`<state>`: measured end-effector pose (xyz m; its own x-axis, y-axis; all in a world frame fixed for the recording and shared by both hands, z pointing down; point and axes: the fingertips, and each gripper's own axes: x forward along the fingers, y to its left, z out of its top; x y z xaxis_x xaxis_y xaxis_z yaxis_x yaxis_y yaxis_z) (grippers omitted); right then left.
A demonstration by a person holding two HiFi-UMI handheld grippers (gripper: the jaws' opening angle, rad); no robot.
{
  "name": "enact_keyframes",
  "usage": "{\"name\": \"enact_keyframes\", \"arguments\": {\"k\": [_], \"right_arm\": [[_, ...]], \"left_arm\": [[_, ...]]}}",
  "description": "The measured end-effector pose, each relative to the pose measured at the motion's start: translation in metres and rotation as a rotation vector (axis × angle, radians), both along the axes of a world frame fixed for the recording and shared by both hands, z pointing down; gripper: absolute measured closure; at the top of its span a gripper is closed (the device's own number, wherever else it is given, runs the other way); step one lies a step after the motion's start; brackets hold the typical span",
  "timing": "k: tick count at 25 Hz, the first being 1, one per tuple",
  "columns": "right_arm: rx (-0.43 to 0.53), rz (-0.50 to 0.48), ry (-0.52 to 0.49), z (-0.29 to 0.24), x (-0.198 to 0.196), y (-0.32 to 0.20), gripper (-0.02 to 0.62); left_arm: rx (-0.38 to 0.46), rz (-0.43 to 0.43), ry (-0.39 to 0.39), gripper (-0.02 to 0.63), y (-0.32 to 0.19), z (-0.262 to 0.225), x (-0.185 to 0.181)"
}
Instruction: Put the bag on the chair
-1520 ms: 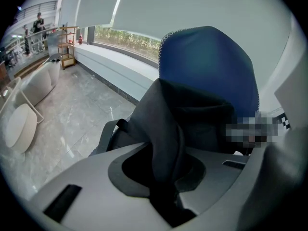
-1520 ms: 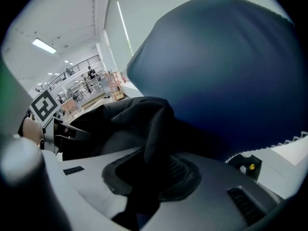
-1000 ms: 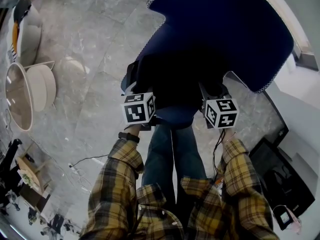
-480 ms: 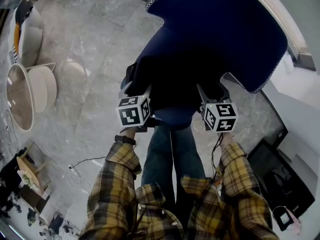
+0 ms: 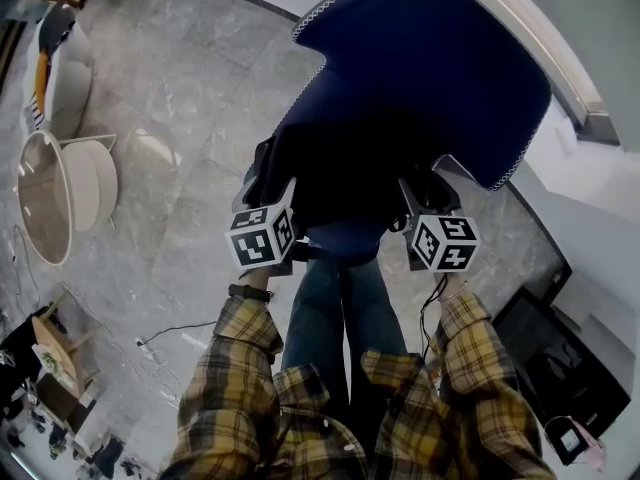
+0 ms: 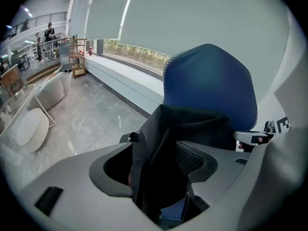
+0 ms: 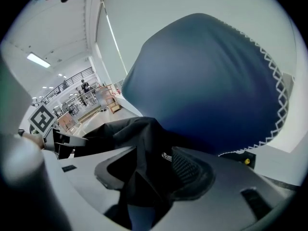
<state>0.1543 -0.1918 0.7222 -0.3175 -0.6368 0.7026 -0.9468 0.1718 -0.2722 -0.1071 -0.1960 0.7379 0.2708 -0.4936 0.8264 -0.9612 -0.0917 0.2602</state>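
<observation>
A black bag lies on the seat of a blue chair, against its backrest. My left gripper is at the bag's left end and my right gripper at its right end. In the left gripper view the jaws stand wide, with a fold of the bag hanging loose between them before the chair back. In the right gripper view the jaws are opening, and black bag fabric sags between them without being pinched.
A round glass table and white stools stand at the left on the grey marble floor. A cable lies on the floor near the person's legs. A black case sits at the right.
The left gripper's cube has drifted a little left and down and has turned. The right cube has barely moved. The bag stays on the seat.
</observation>
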Motion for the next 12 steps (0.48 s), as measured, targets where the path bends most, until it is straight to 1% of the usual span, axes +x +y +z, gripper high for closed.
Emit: {"name": "enact_keyframes", "arguments": {"k": [4,7,10,12], "right_arm": [[0.015,0.002,-0.019,-0.017,-0.001,0.002,0.377],[0.014,0.011,-0.039,-0.031,-0.002,0.009,0.377],[0.022,0.034,-0.066,-0.053,-0.002,0.017,0.377],[0.046,0.042,-0.096,-0.072,-0.003,0.015,0.38]], "left_arm": [[0.034,-0.01,0.008,0.324,-0.004,-0.021,0.0],[0.045,-0.02,0.031,0.325,0.0,-0.038,0.004],[0.062,-0.023,0.054,0.325,0.008,-0.062,0.011],[0.092,-0.015,0.066,0.325,0.005,-0.08,0.017]]}}
